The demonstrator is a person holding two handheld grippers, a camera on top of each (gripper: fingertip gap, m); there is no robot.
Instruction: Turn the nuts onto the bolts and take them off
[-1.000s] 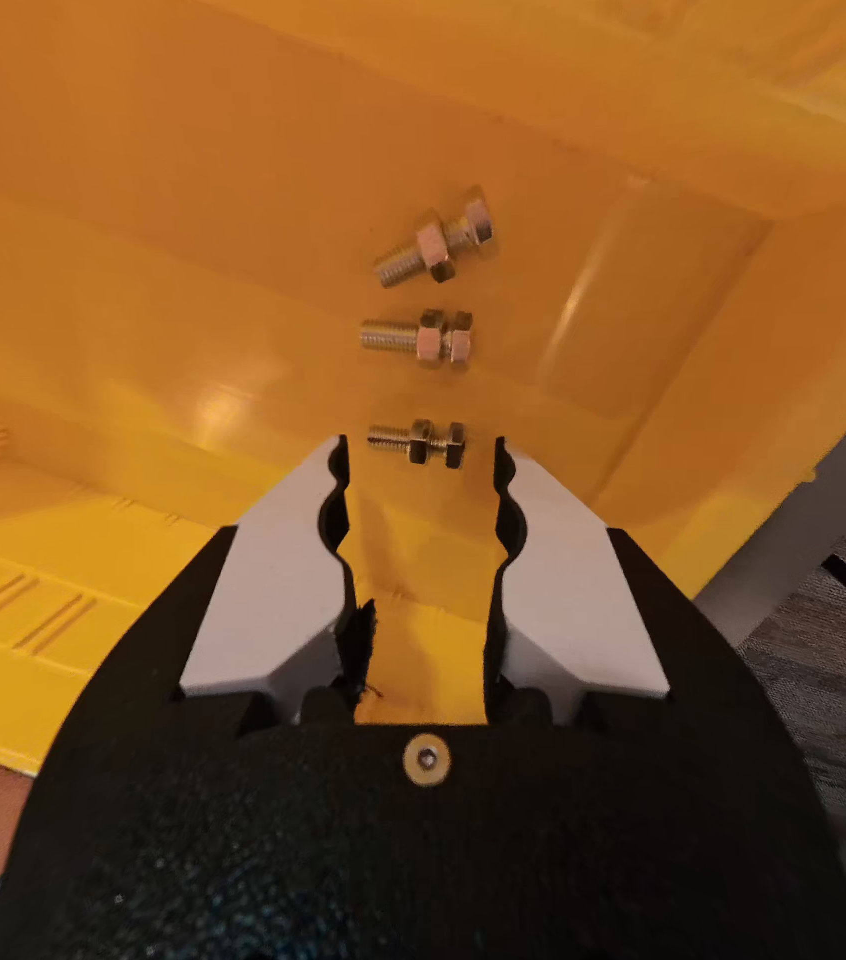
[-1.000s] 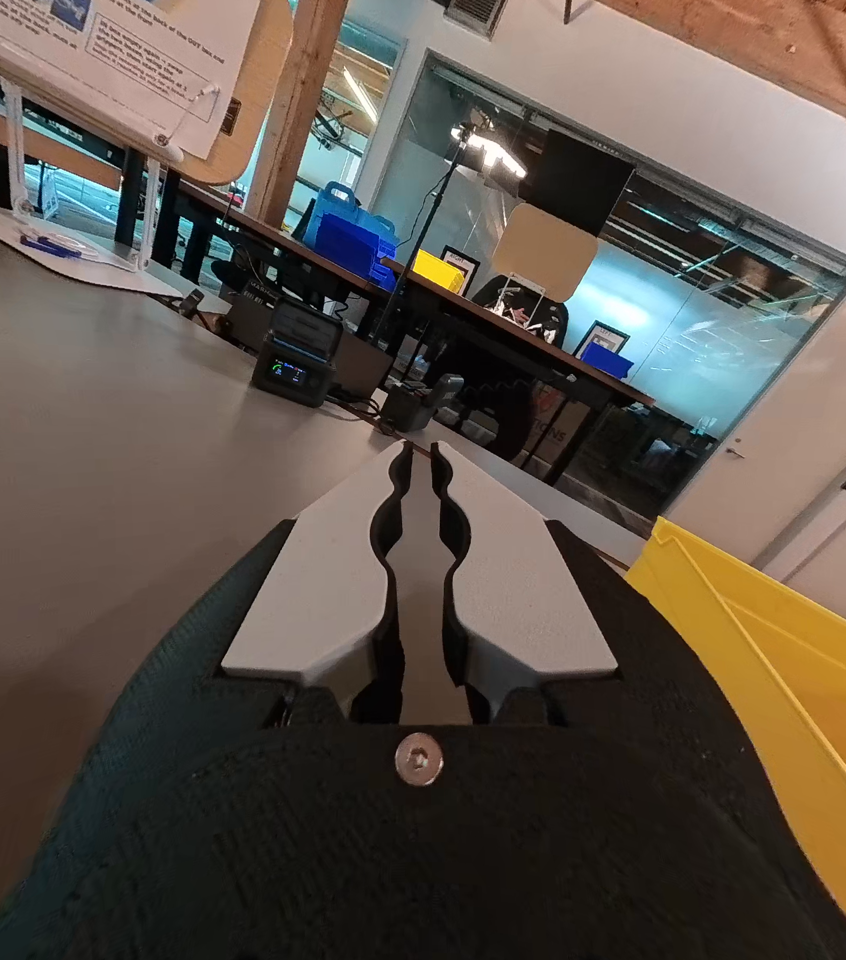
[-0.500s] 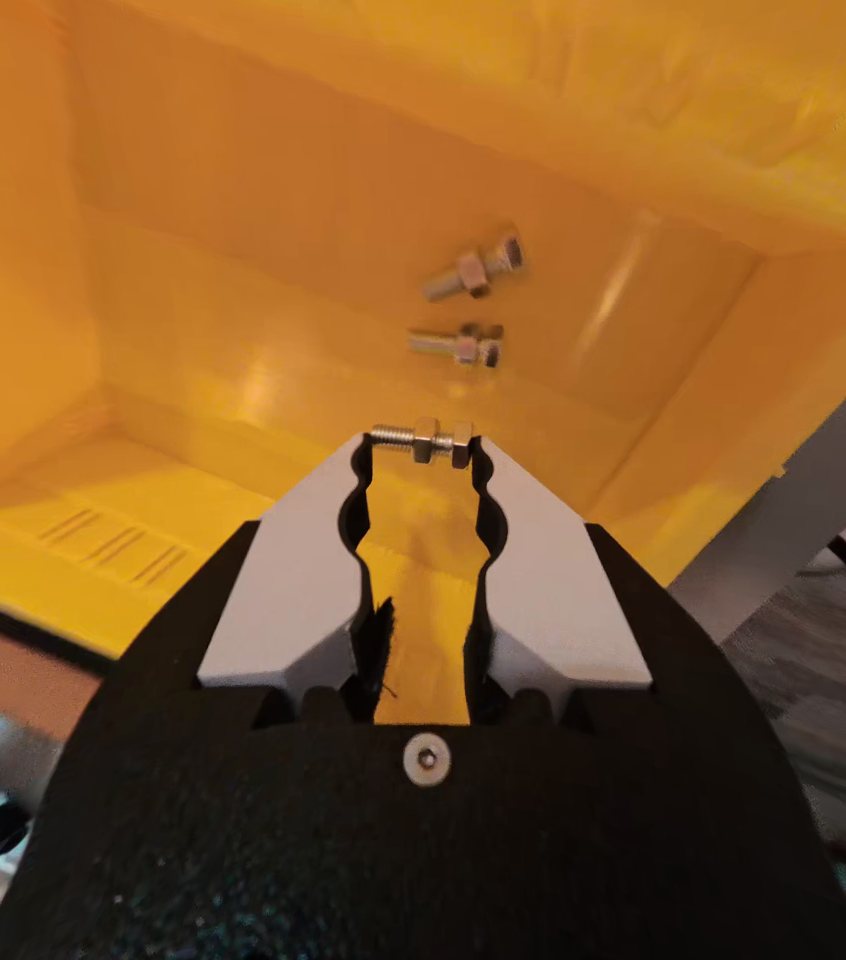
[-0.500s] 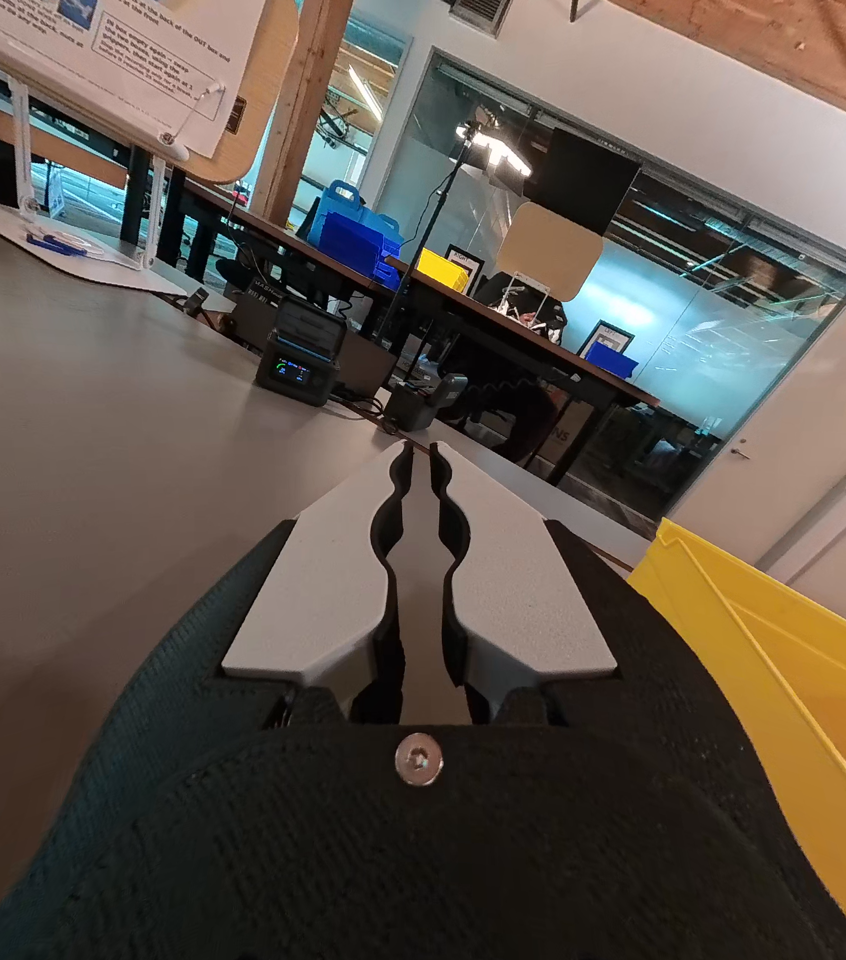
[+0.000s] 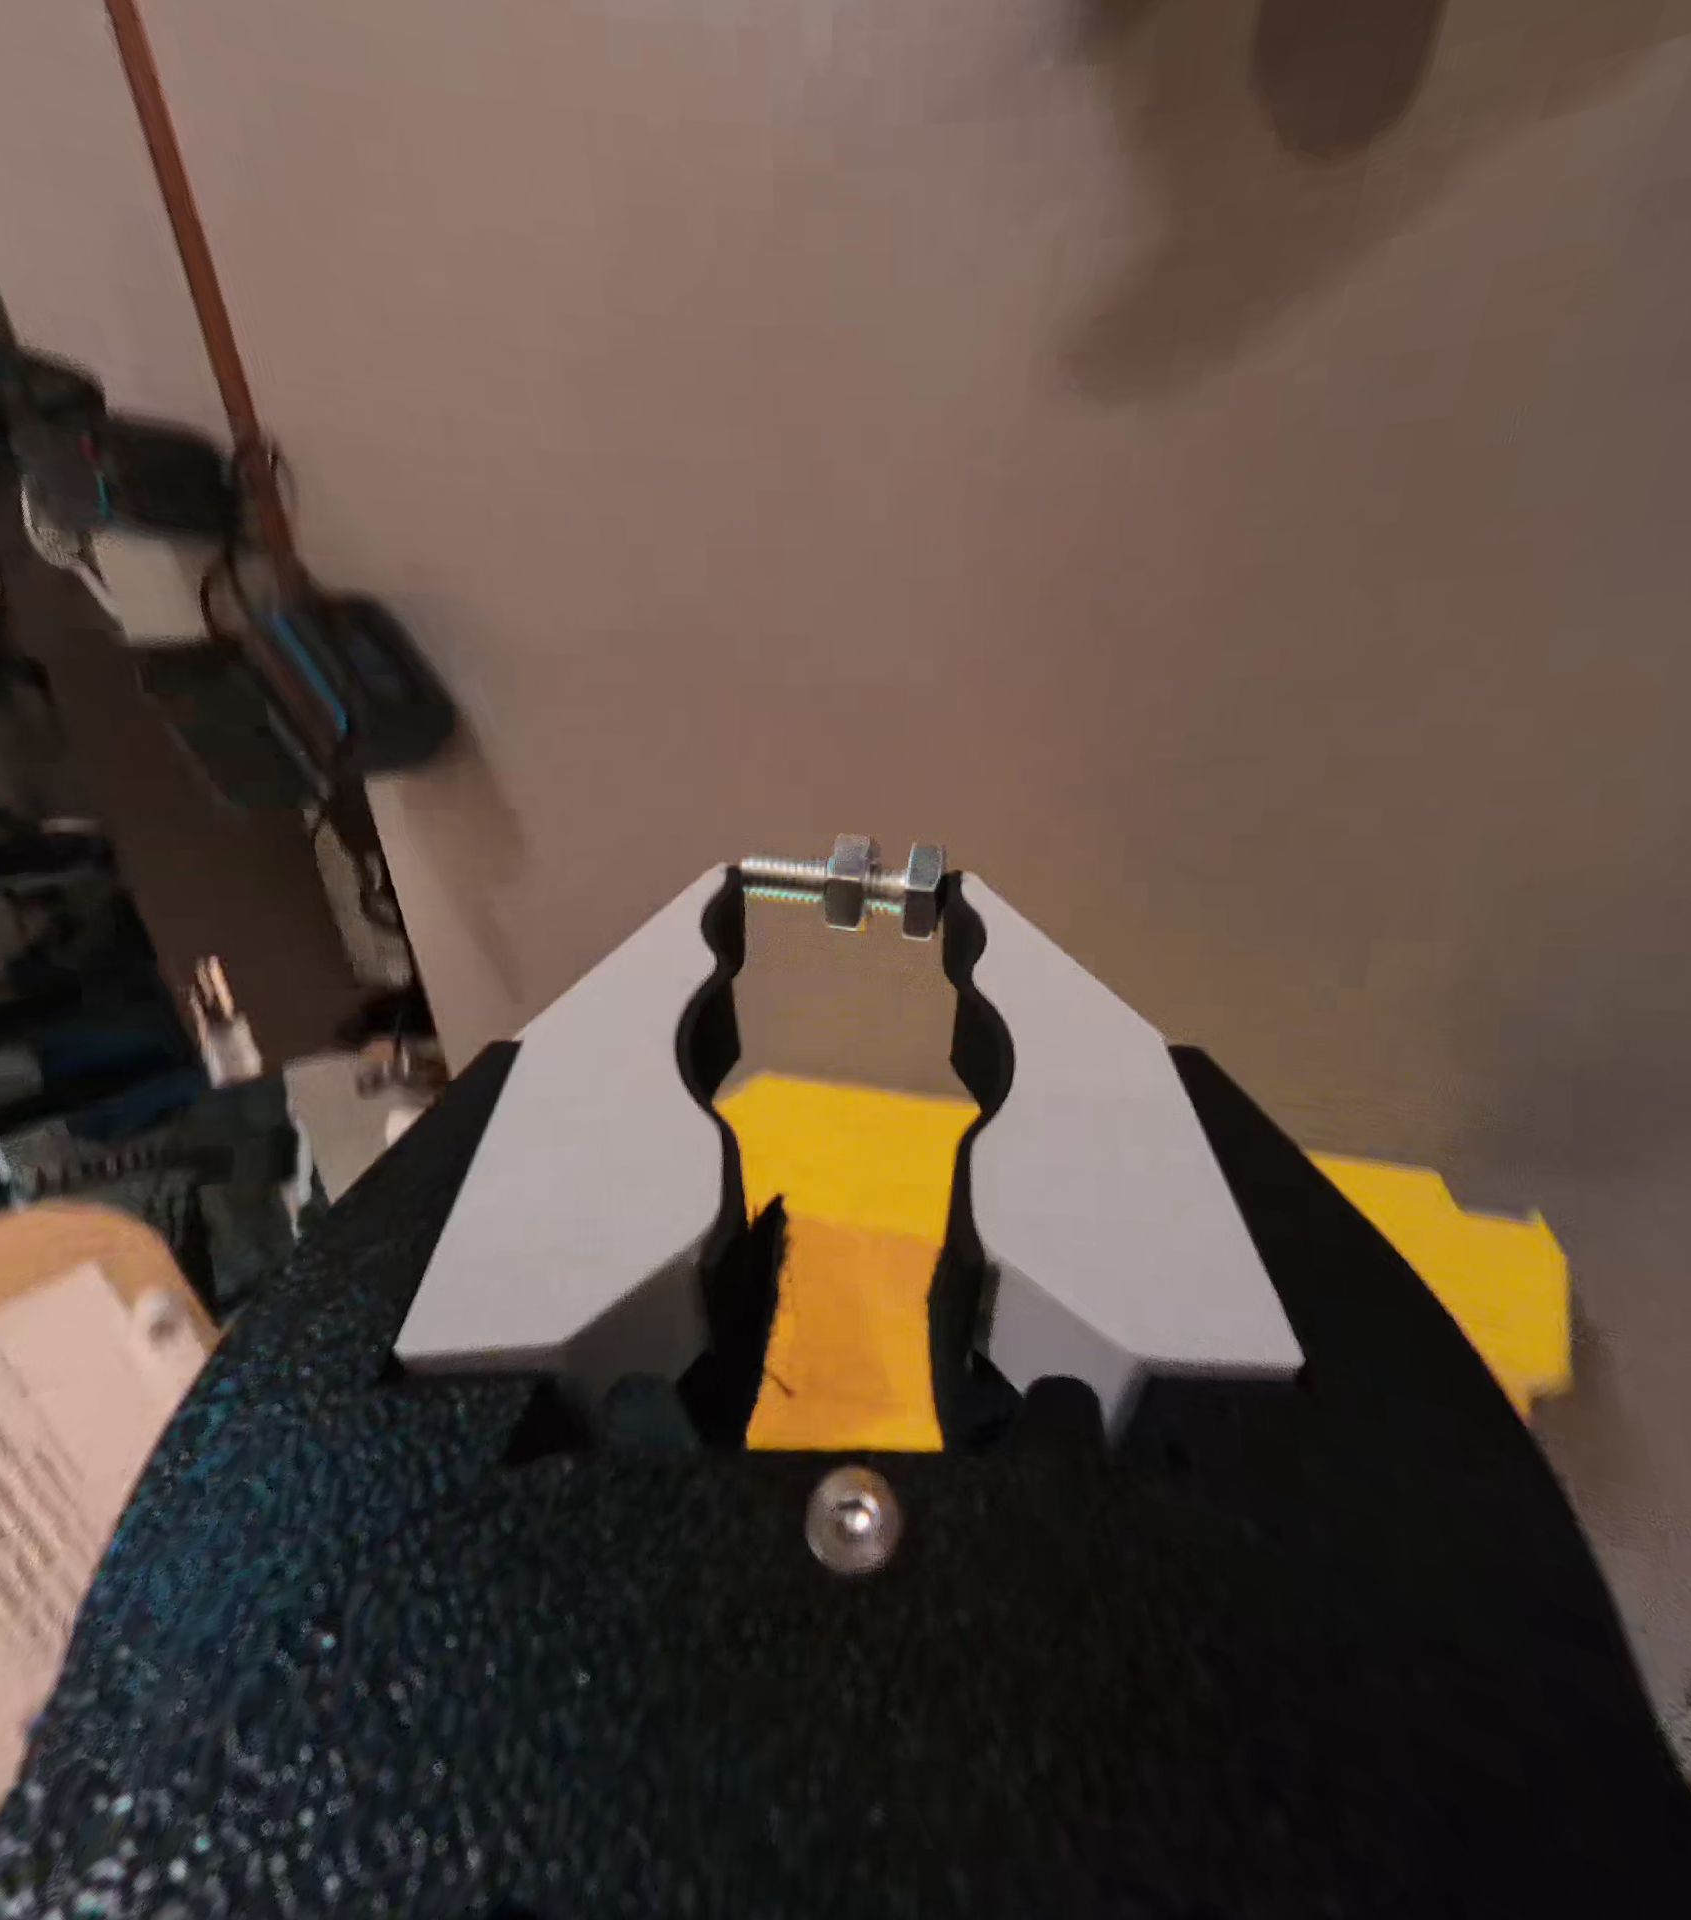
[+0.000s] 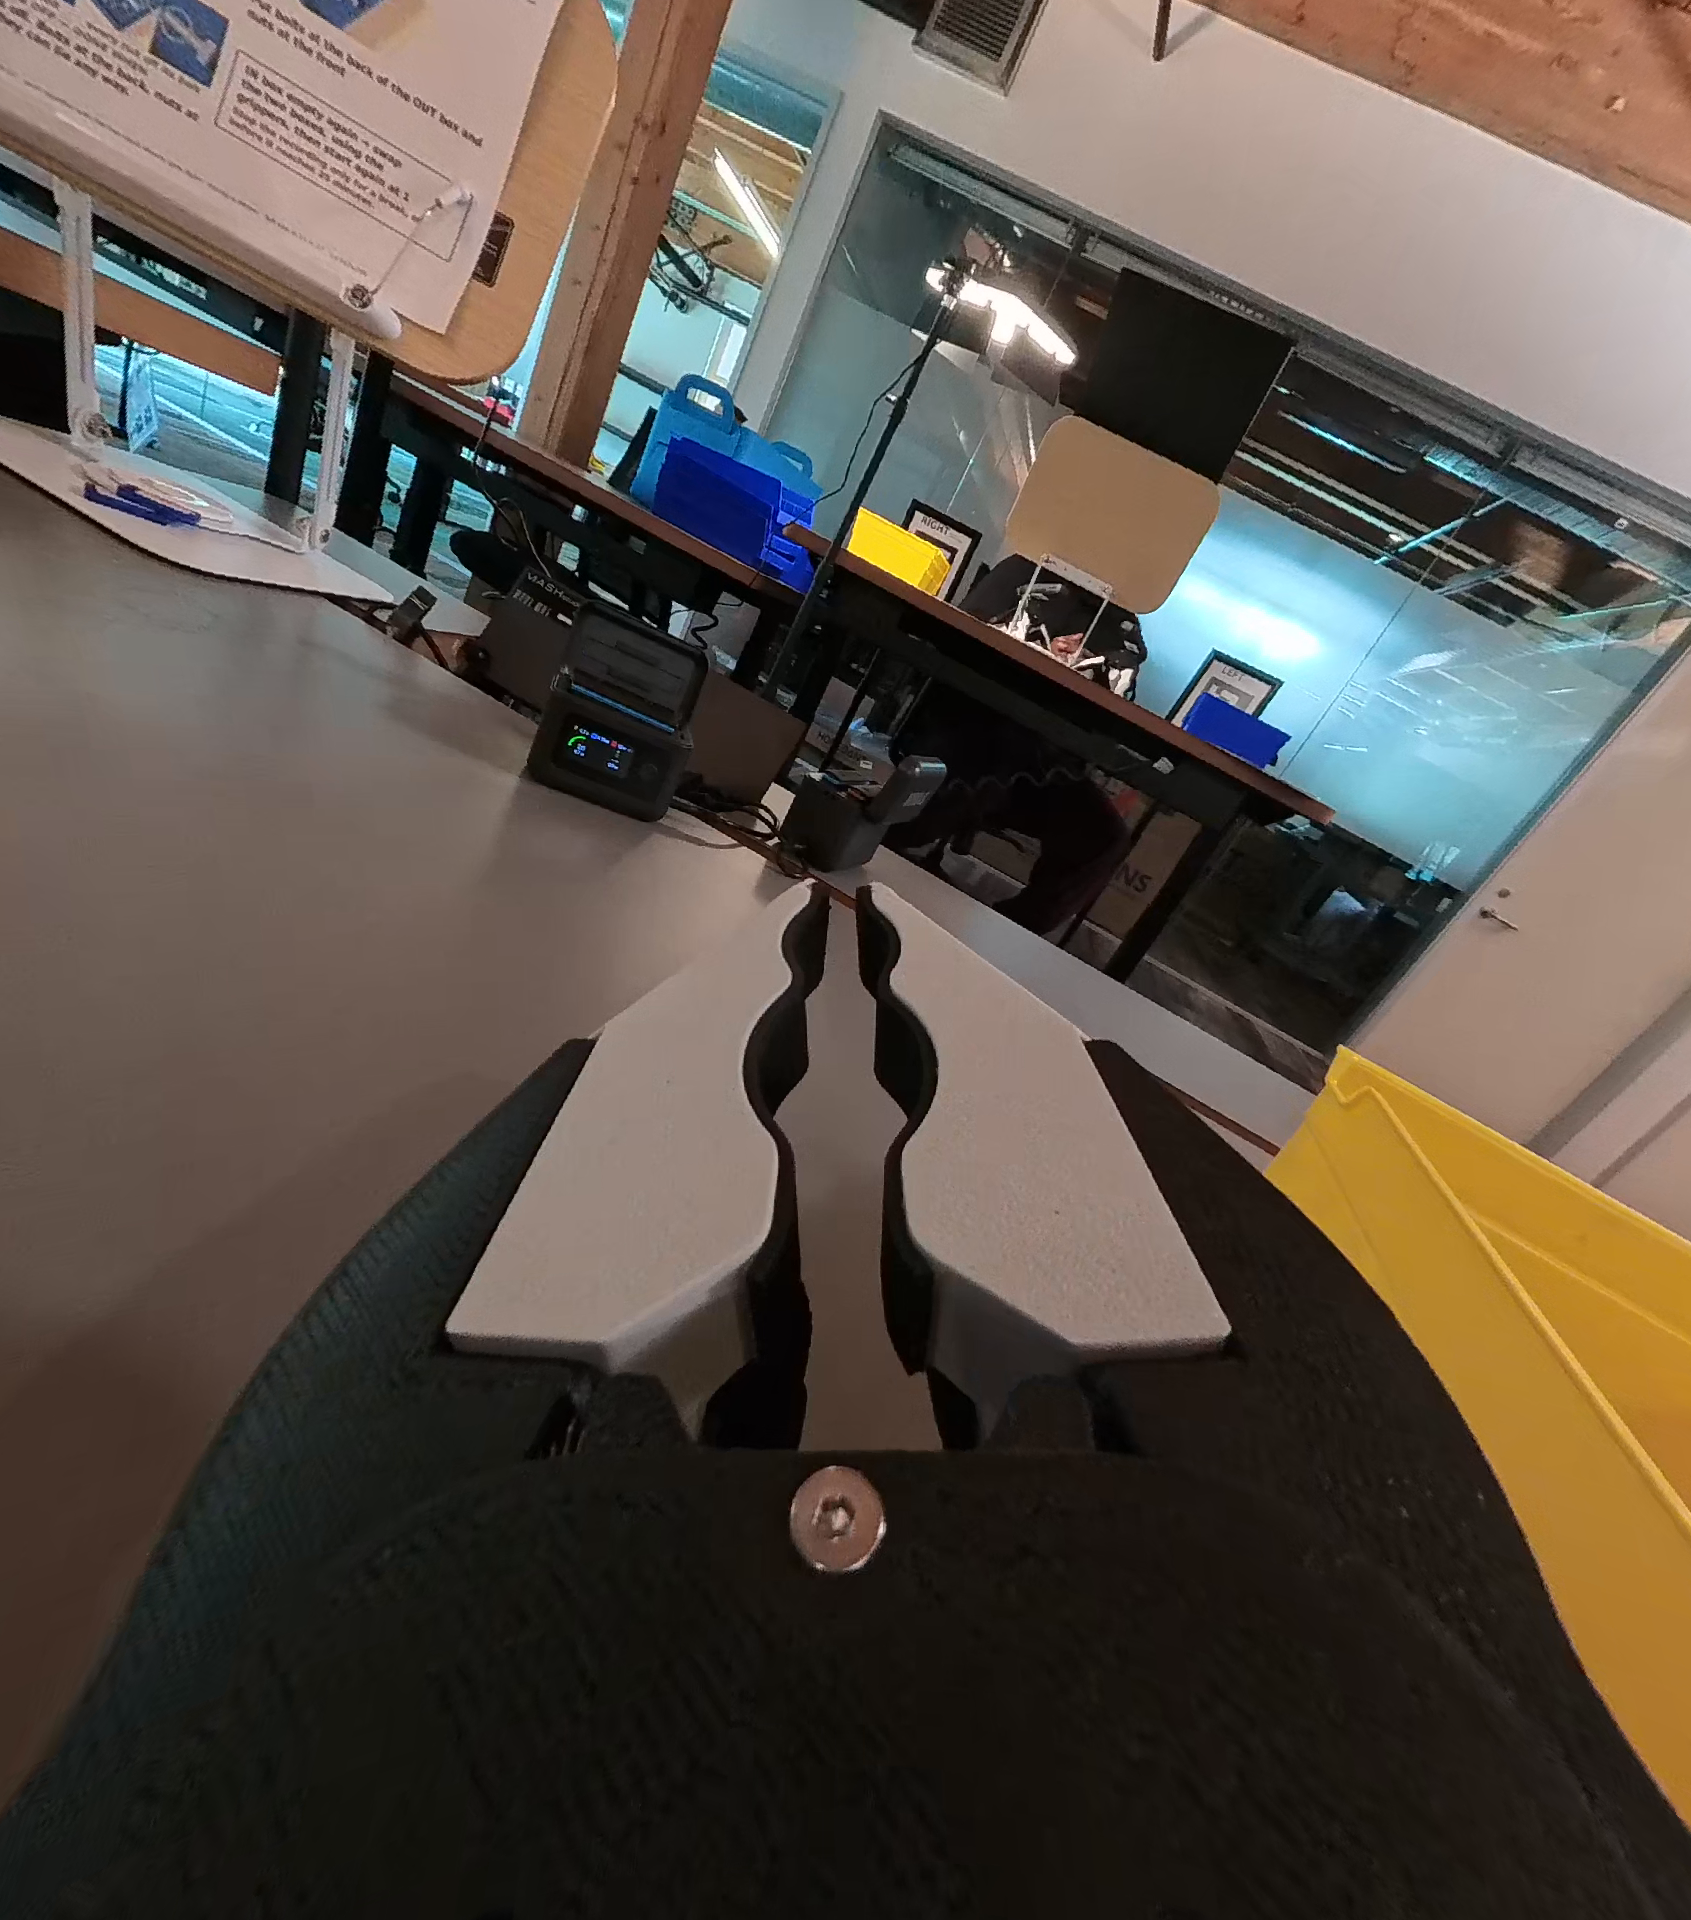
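Carrying a bolt with its nut already threaded on, clear of the yellow bin and out over the grey table; judging from this, the removal half of the task being in hand, with the nut not yet turned off. Pinching the bolt lengthwise at the very tips of the left gripper: threaded end pressing against one fingertip, hex head against the other, shaft lying crosswise between them, nut sitting on the shaft just beside the head with a small gap showing. Holding only by the ends, so likely a slippery grip. Resting low over the table near the near edge of a second yellow bin, the right gripper showing fingers almost together with a thin slit between, gripping nothing. Next move probably calling for bringing the right gripper across, opening it enough to take the nut's flats, and twisting toward the threaded end while keeping the bolt from rotating.
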